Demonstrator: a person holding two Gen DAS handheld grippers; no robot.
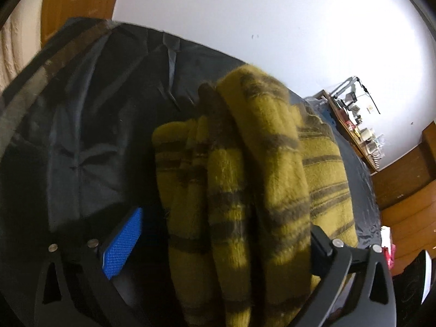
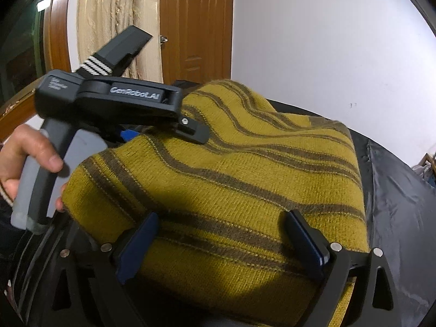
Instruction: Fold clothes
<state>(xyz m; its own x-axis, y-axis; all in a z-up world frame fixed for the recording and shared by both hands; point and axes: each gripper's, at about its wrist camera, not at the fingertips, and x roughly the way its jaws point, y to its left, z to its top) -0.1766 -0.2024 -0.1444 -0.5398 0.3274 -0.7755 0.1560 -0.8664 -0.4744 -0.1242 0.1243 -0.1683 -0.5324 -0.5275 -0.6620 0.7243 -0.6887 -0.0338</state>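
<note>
Both grippers stand wide open over the folded striped sweater (image 2: 231,190) on the dark-covered table (image 2: 403,204): left gripper (image 1: 218,234) and right gripper (image 2: 223,237) straddle folds unclamped.

A home: wooden door (image 2: 196,27), cream curtain (image 2: 117,13).

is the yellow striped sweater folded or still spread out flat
Folded. The sweater sits as a compact thick block on the dark cover, and stacked rolled layers show at its edge in the left wrist view.

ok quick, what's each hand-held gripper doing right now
left hand-held gripper: open, sweater between its fingers, not pinched
right hand-held gripper: open, astride the sweater's near edge
</note>
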